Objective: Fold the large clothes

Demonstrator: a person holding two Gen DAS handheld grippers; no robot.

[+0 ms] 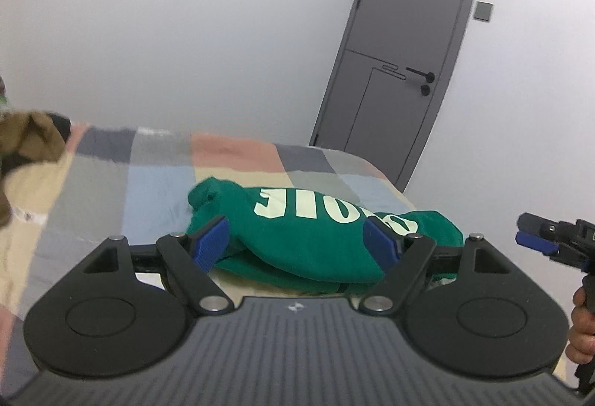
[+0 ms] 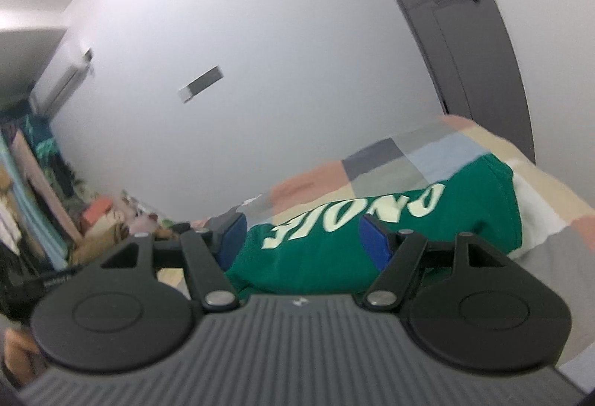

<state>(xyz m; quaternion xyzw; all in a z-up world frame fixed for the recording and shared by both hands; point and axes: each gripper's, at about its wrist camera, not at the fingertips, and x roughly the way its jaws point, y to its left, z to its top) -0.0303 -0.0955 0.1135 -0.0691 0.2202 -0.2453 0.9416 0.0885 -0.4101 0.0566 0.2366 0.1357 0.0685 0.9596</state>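
Observation:
A green sweatshirt [image 1: 305, 220] with pale lettering lies folded in a compact bundle on the patchwork bed [image 1: 160, 183]. My left gripper [image 1: 293, 242] hangs above and in front of it, blue pads [image 1: 210, 244] wide apart and nothing pressed between them; the garment shows through the gap. My right gripper [image 1: 539, 235] appears at the right edge, held by a hand [image 1: 582, 324]. In the right wrist view the right gripper [image 2: 303, 240] also stands open and tilted, with the sweatshirt [image 2: 465, 205] lying on the bed [image 2: 409, 153] beyond its fingers.
A grey door [image 1: 405, 34] stands in the white wall behind the bed's far right corner. A brown heap of clothes [image 1: 33, 138] sits at the bed's left end. Cluttered shelves and hanging fabrics [image 2: 37, 201] fill the room's left side under an air conditioner [image 2: 59, 82].

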